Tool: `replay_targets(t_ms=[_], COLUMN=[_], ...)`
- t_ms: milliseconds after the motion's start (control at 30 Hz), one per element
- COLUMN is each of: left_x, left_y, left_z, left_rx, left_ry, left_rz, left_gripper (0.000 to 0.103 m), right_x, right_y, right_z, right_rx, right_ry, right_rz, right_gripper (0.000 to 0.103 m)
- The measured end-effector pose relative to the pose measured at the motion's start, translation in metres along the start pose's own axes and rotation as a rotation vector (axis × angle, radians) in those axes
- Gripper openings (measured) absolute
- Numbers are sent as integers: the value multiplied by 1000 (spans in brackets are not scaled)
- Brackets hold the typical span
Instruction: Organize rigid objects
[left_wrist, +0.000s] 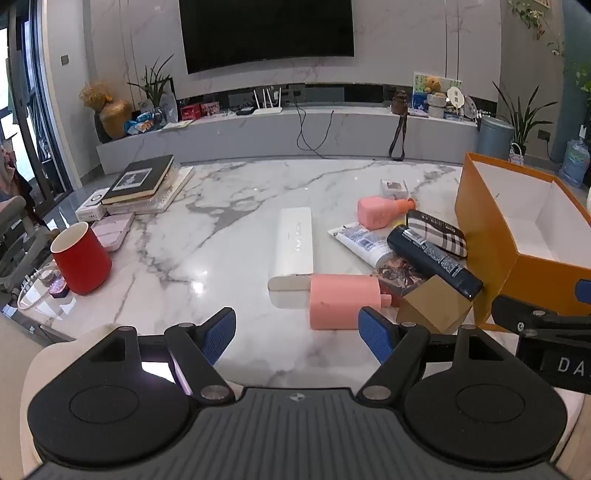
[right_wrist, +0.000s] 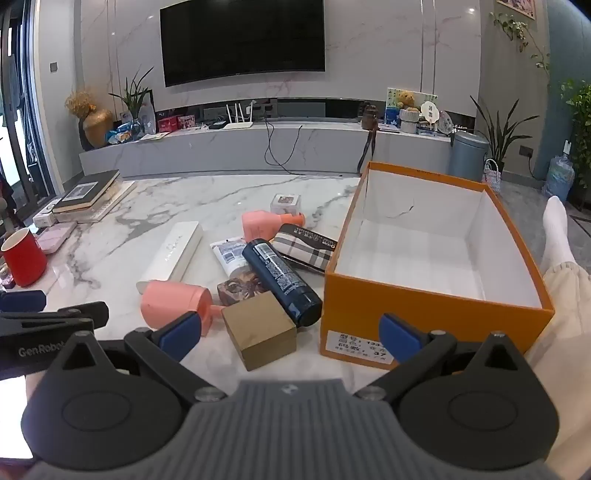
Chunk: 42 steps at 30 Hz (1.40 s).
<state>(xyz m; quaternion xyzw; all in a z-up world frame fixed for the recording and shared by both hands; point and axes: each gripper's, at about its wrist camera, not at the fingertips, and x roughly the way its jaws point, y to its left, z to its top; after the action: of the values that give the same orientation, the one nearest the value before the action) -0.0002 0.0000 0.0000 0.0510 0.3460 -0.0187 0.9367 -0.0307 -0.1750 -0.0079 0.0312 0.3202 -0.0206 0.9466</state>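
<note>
Fingers (right_wrist: 400, 338) apart beside orange box (right_wrist: 436, 306)

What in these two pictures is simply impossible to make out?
- Patterned flat item, right wrist view: mostly covered by the dark bottle and gold box.
- Orange box label, right wrist view: partly hidden by a gripper finger.
- Orange box, left wrist view: cut off by the right edge.

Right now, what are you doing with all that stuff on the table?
A person holds two tools over a marble table. The left hand-held gripper and right hand-held gripper are both open, holding nothing. Bottles, tubes and small boxes lie beside an orange box, which has nothing in it yet.
</note>
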Motion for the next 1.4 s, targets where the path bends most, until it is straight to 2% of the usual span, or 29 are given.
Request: replay_targets(t_ms=[100, 333, 1400], left_x=[2, 0, -1], left_y=[1, 3, 1], left_z=[1, 0, -4], left_rx=[-3, 2, -7], left_ry=[7, -19, -8], left_rz=[-30, -60, -58], left_gripper=[83, 82, 81], right_x=[2, 0, 1], right_y=[0, 0, 0], right_z=[0, 0, -3], right_rx=[2, -1, -9], right_ry=[3, -10, 16], right_rz=[13, 5, -45], right_gripper=[101, 101, 101])
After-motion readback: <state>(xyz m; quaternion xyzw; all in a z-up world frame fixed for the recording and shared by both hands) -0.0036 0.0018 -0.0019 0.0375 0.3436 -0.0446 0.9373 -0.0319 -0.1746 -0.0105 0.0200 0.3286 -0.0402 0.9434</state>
